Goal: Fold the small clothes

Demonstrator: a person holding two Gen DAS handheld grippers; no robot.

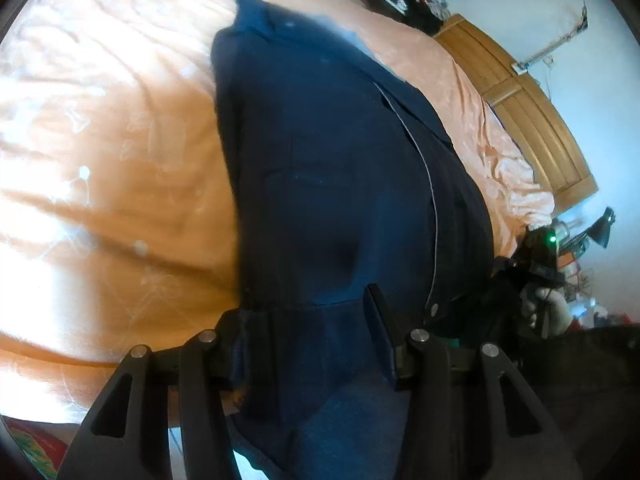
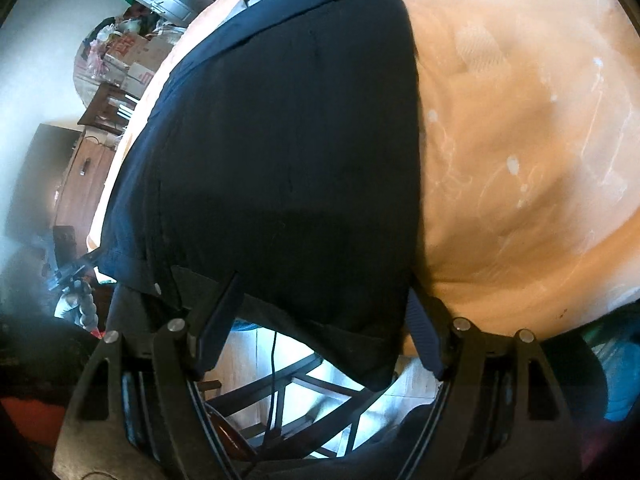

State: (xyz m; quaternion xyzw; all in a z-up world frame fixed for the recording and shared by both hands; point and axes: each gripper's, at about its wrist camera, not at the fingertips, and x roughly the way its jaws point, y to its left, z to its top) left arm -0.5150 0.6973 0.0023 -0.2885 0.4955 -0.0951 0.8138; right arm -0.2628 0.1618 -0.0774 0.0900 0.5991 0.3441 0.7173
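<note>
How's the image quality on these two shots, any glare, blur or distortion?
Left wrist view: sunlight blows out the sheet at left, the garment is soft and blurred, and the headboard bows from the fisheye. Right wrist view: the sheet is washed out, the garment nearly black, with haze at left.

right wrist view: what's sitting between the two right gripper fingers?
The near hem of the navy garment hangs between the open fingers of the right gripper; below it, floor and a dark wooden frame, right wrist view.

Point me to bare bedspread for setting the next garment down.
Bare orange bedspread lies left of the navy garment in the left wrist view; the right wrist view shows more on its right. A narrower strip runs between garment and wooden headboard. The near edge is crowded: both tongs, left and right, straddle the hem.
</note>
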